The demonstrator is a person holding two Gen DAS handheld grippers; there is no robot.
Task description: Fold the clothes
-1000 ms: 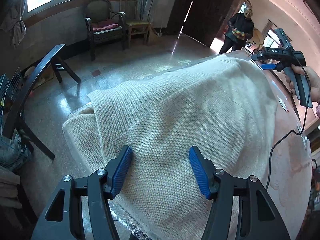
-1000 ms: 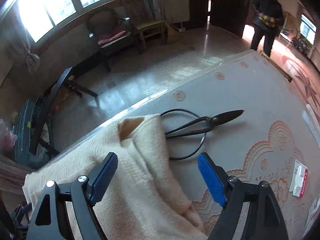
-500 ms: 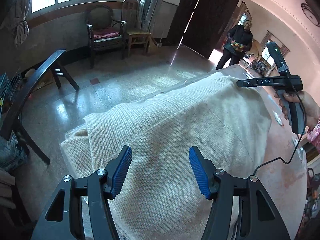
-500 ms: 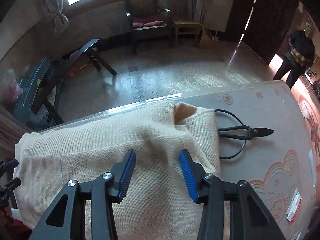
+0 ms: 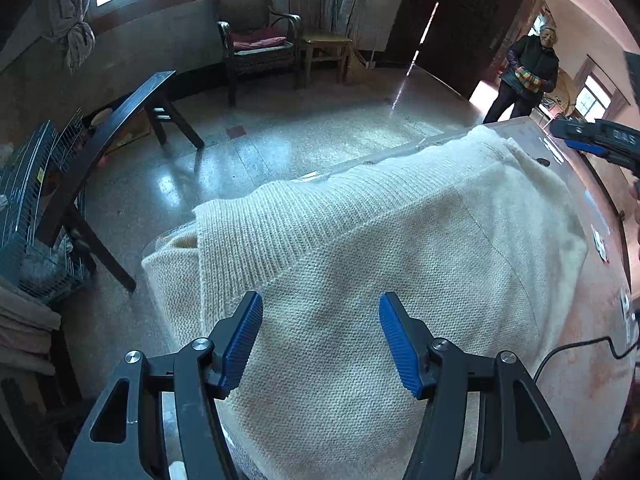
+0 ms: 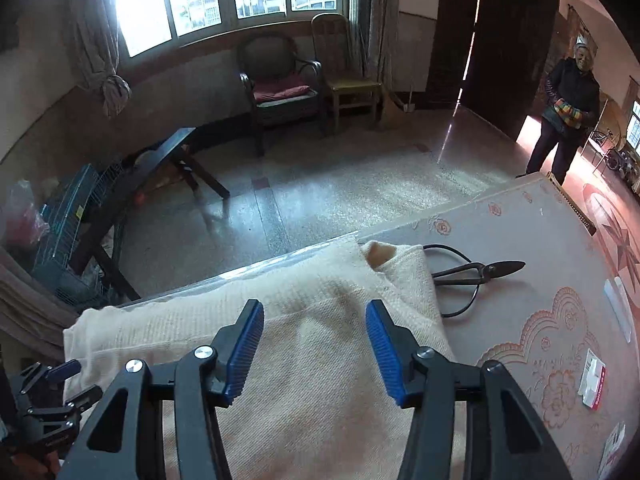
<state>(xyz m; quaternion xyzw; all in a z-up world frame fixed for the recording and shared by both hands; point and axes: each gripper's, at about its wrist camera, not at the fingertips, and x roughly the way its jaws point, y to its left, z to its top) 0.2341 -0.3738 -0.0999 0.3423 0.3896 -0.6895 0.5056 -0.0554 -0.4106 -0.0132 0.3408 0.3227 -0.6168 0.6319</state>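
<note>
Cream wool covers the near half of the counter (image 6: 520, 240): the sweater (image 5: 400, 260) lies flat and already doubled over, its long axis running along the counter's far edge from the left tongs (image 5: 320, 340) toward the right tongs (image 6: 314, 350). Its ribbed hem hangs slightly off the left end; the open neck (image 6: 378, 254) points right, touching the black shears (image 6: 476, 270). Both tongs hover above the knit, tilted down at it, each directly over its own end. The left pair stands about half open with nothing pinched. The right pair's jaws have just been opening a little, and they too are empty, with only cloth below them. I reckon the next fold runs end to end, and the right hand is nearer the neck.
</note>
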